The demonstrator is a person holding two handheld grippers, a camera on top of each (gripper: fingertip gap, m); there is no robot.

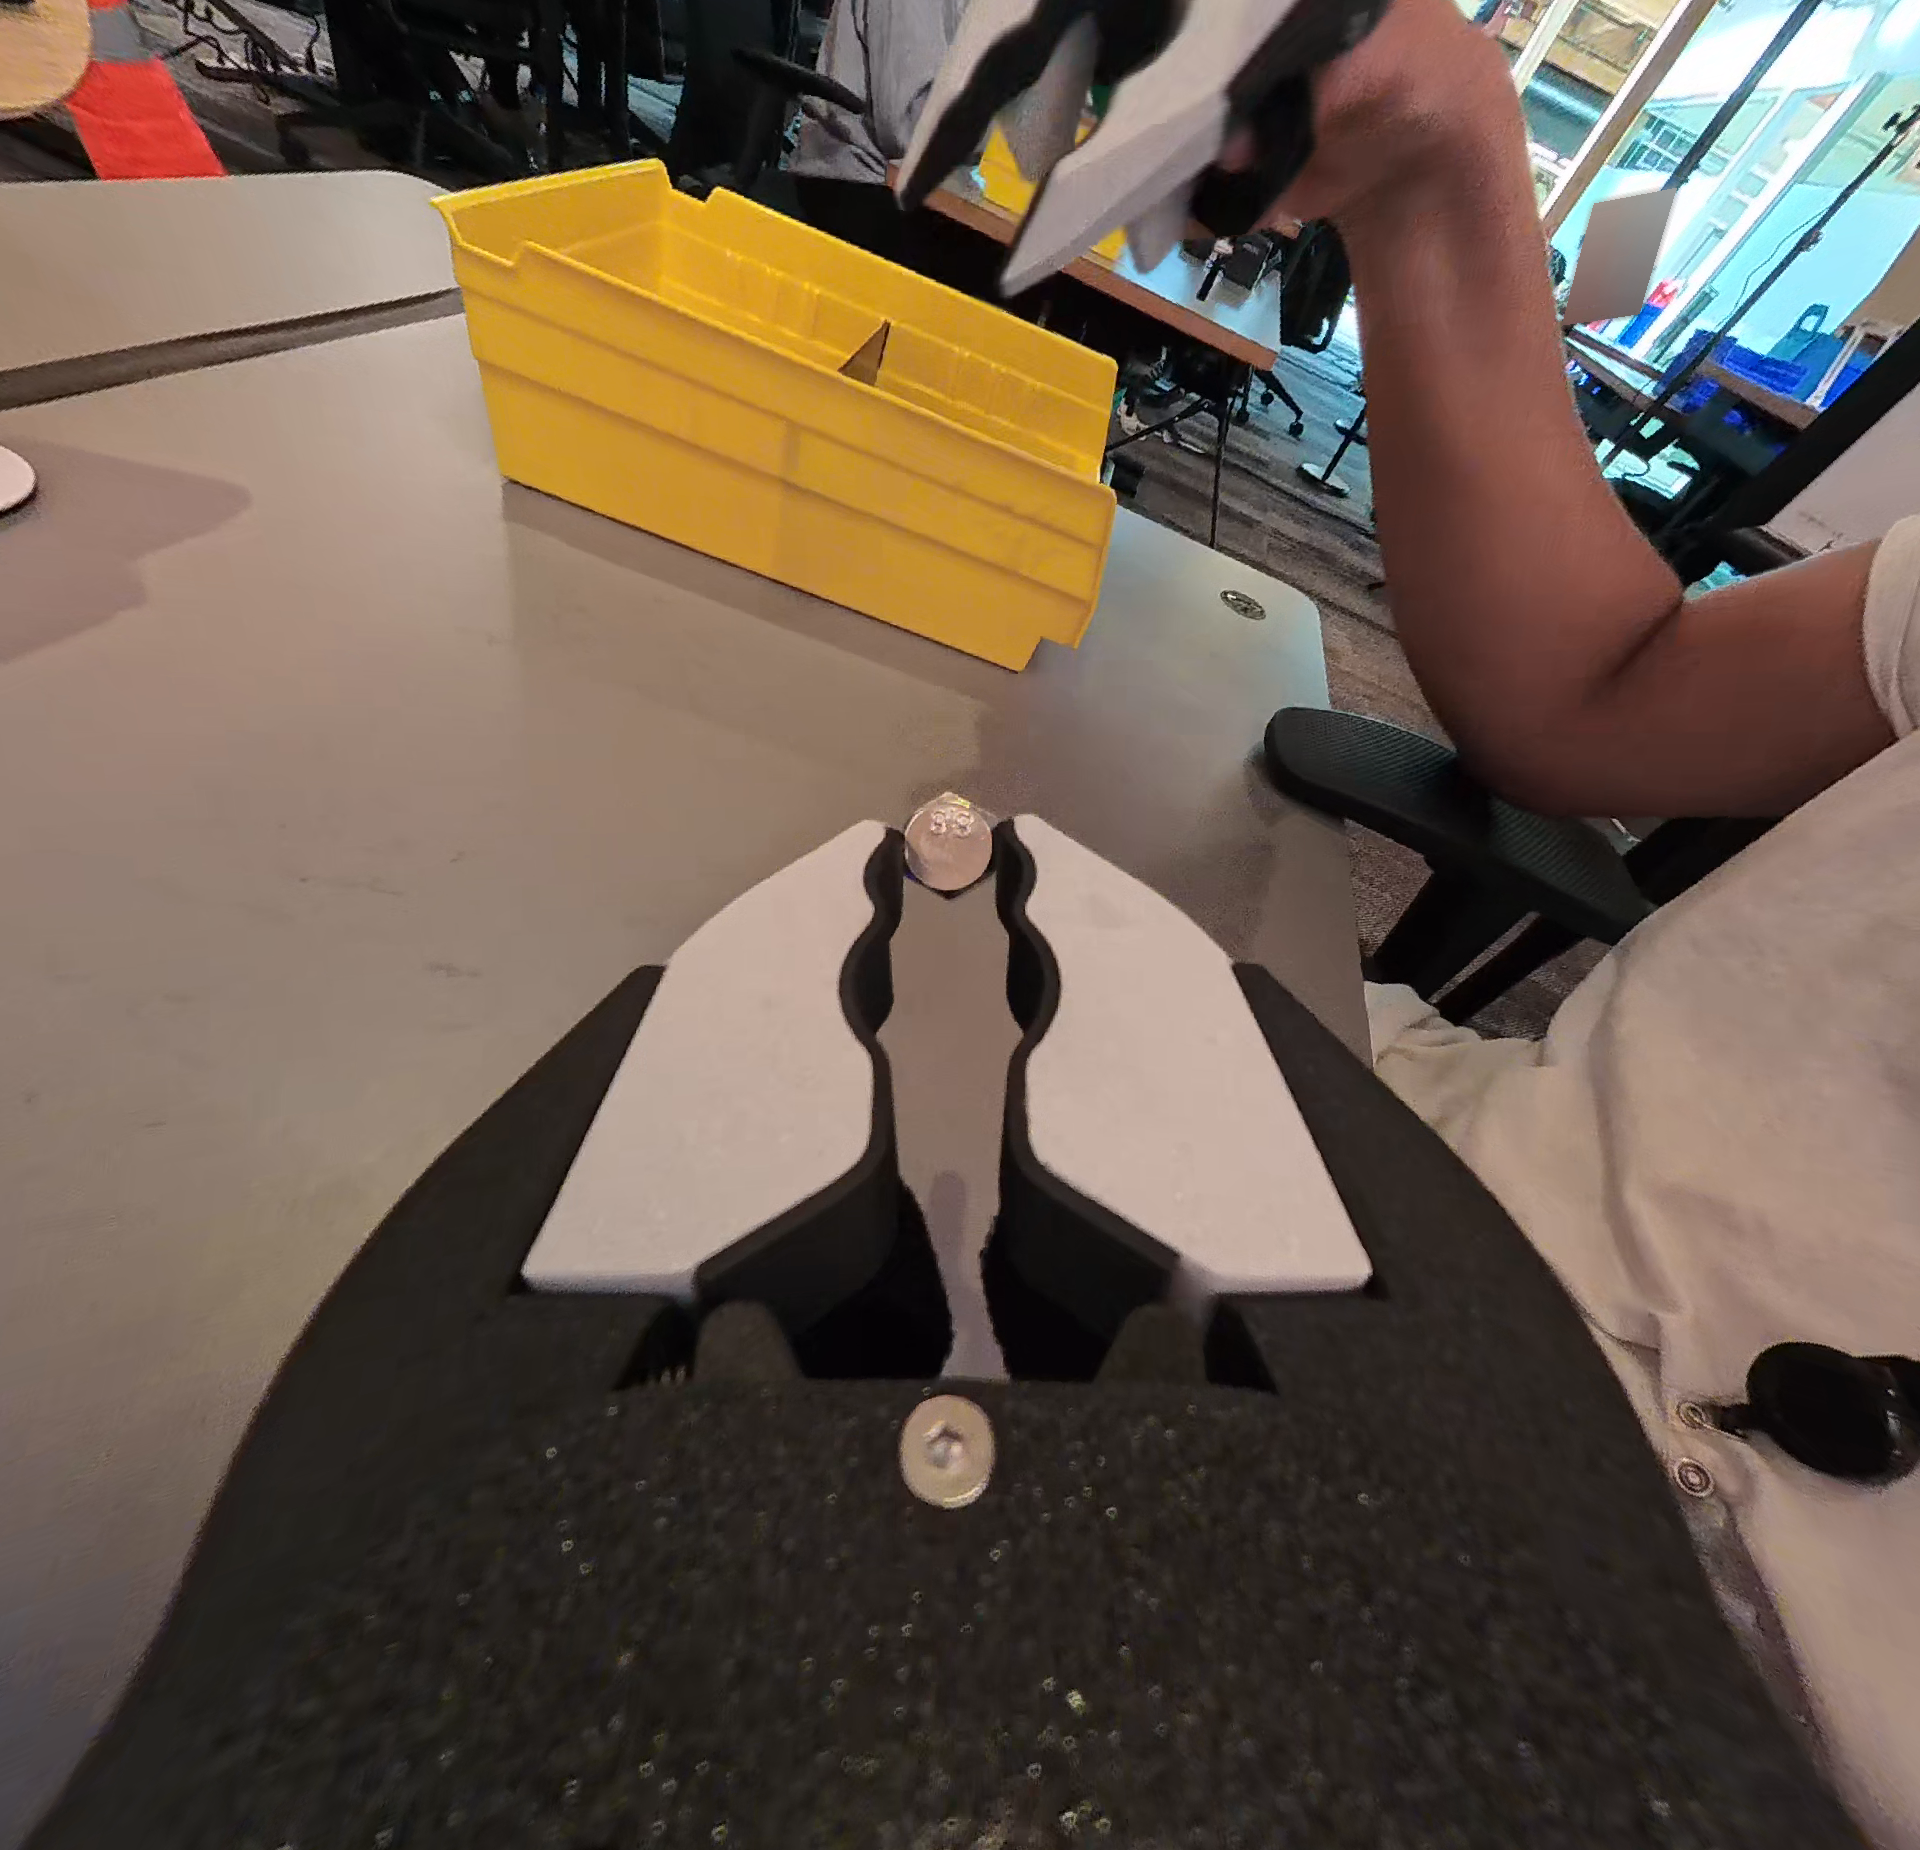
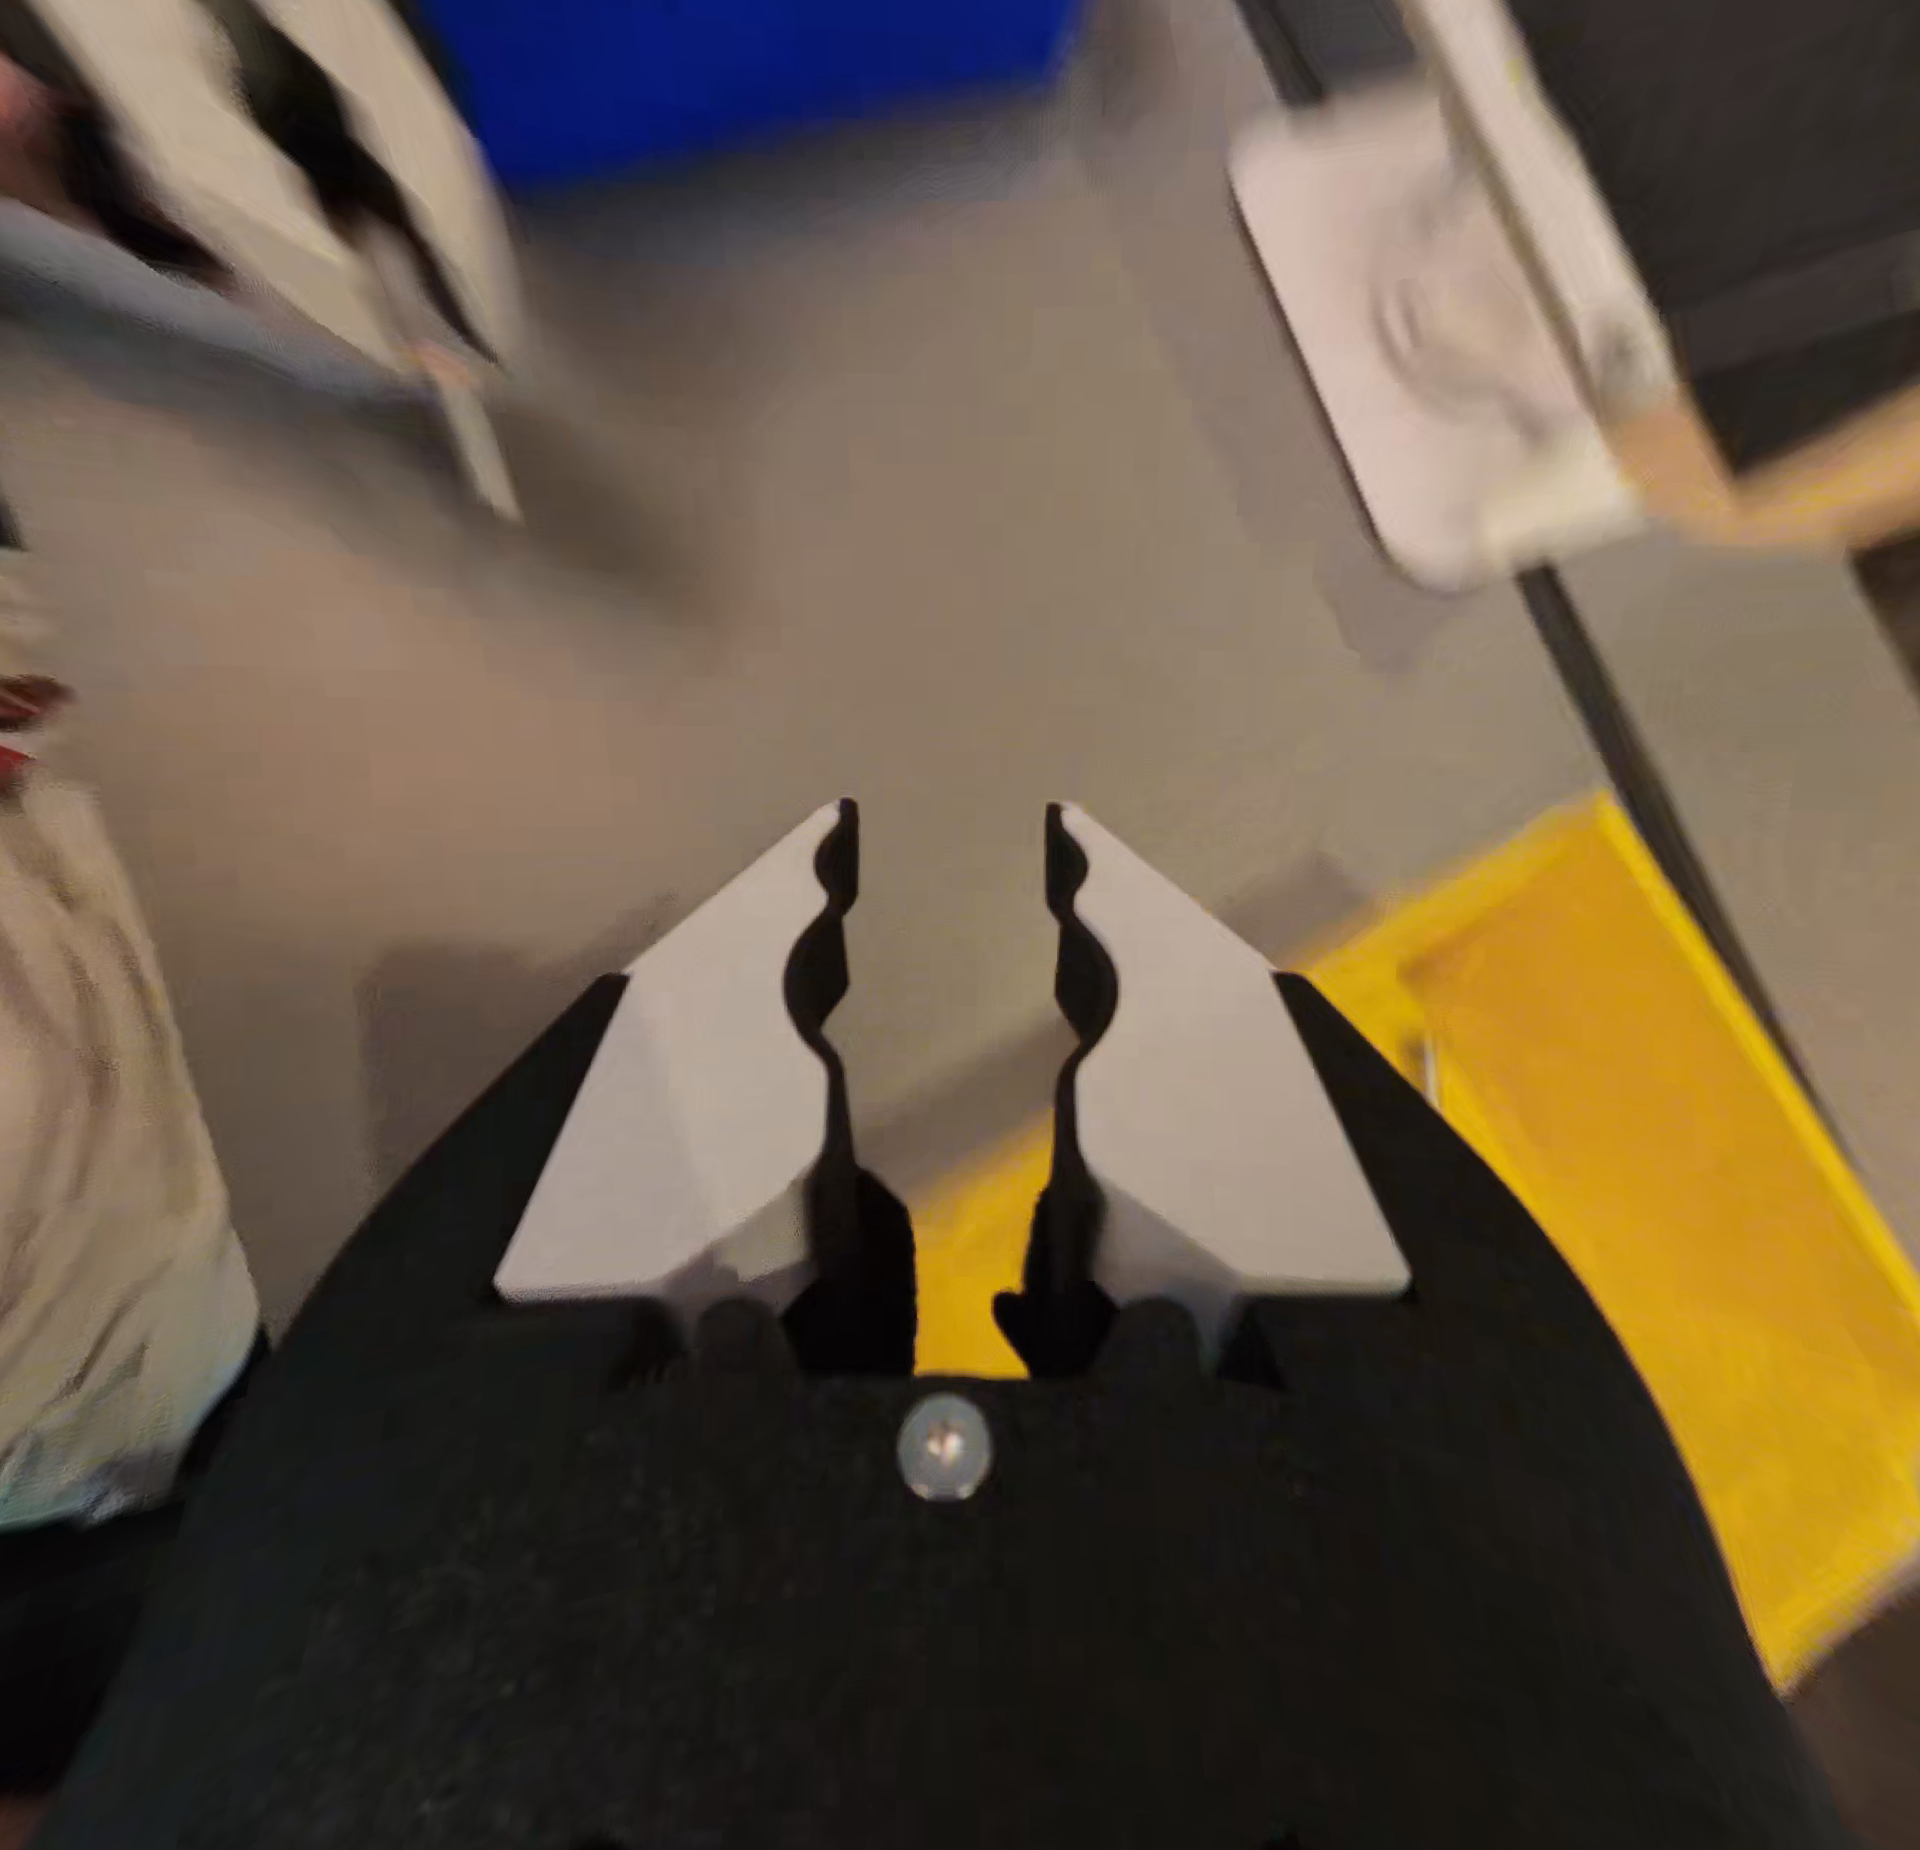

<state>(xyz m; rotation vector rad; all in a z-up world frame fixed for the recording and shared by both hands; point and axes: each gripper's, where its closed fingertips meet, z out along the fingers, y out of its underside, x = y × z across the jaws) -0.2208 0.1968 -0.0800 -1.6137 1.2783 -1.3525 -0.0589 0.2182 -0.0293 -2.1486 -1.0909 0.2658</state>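
Though partitioned, yellow bin (image 1: 790,429) contents unseen beyond bolt-gripping left claw (image 1: 945,850).

My left wrist view's sharp, daylight glare from windows (image 1: 1766,138) upper right; right wrist view badly motion-blurred, dimmer, edges fisheye-bent

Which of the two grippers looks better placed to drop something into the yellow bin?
The left gripper, probably: its tips grip a silver bolt, with the yellow bin ahead. The right gripper is open and holds nothing.
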